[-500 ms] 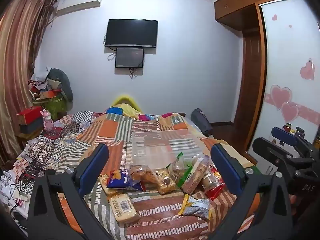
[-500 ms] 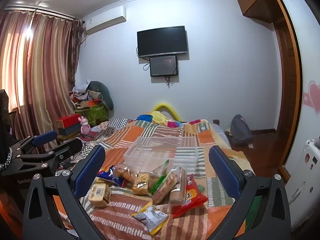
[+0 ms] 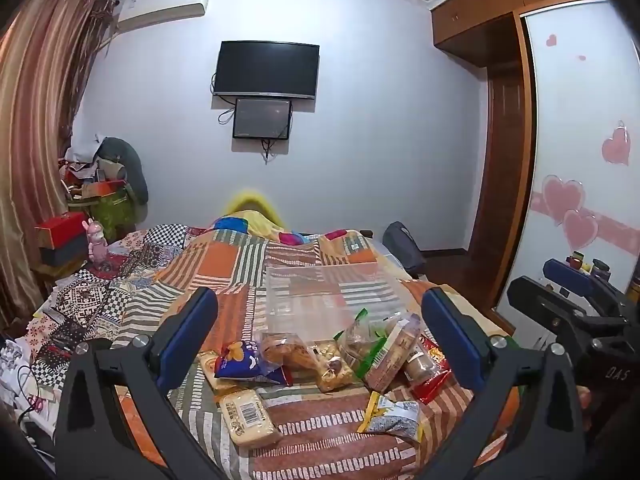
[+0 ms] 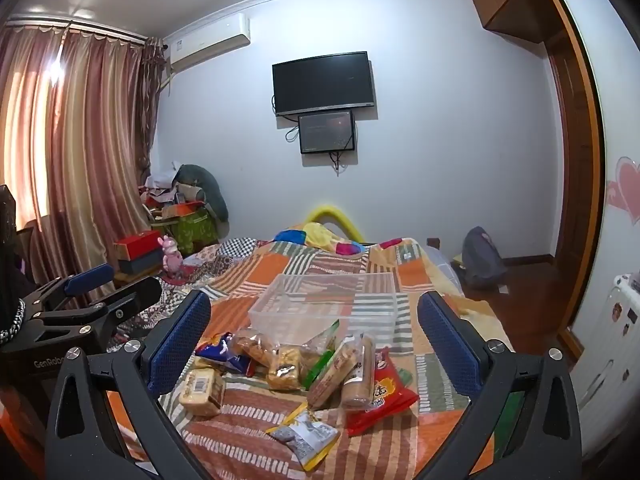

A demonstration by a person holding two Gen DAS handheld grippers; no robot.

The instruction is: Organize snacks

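While both the left claw [image 3: 319,334] and right claw [image 4: 314,334] hang spread and empty, the snack packets [image 4: 304,364] near the bed's [image 4: 424,396] front edge look light, crinkly and crushable, best pinched at a sealed end.

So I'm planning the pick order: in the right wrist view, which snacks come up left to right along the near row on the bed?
Barcoded pale cake pack → grey-and-yellow packet → red snack bag.
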